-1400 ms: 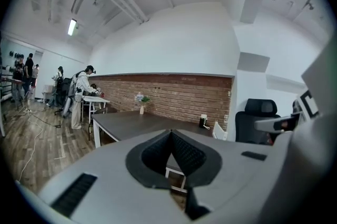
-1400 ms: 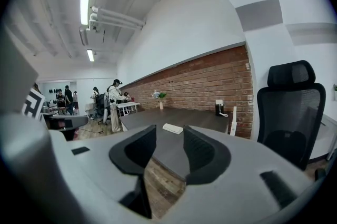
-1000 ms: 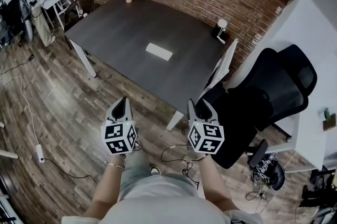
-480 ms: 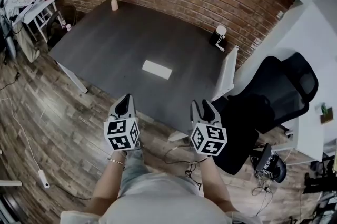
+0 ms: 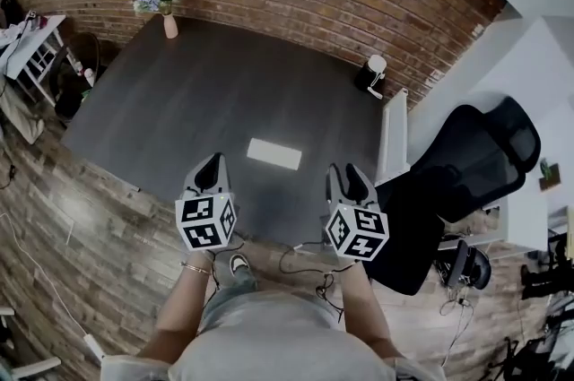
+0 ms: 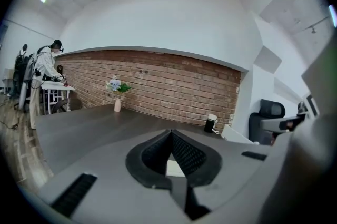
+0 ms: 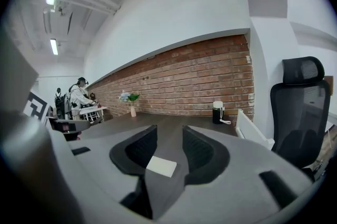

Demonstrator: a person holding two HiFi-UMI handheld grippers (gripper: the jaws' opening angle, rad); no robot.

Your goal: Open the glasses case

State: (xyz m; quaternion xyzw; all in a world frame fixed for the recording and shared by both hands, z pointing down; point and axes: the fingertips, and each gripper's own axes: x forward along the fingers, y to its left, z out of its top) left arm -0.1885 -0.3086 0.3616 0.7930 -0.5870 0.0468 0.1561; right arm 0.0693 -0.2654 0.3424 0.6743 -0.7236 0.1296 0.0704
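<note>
A white, flat glasses case point(image 5: 274, 153) lies shut on the dark table point(image 5: 179, 92), near its front edge. Both grippers hover over that edge, the case lying ahead of and between them, neither touching it. My left gripper point(image 5: 211, 162) is shut, its pads meeting in a point point(image 6: 170, 133); a sliver of the case point(image 6: 174, 167) shows behind them. My right gripper point(image 5: 345, 173) is open and its jaws are closing, with nothing between them point(image 7: 169, 129); the case point(image 7: 161, 166) shows on the table through the gap.
A vase of flowers point(image 5: 168, 16) stands at the table's far left corner, a black-and-white bottle point(image 5: 370, 73) at its far right. A white panel point(image 5: 391, 137) leans at the right edge, beside a black office chair point(image 5: 466, 164). Cables point(image 5: 305, 263) lie on the wooden floor. A person point(image 6: 45, 67) stands far left.
Both grippers have moved forward from over the floor to the table's front edge. The case now lies much closer, just ahead of them.
</note>
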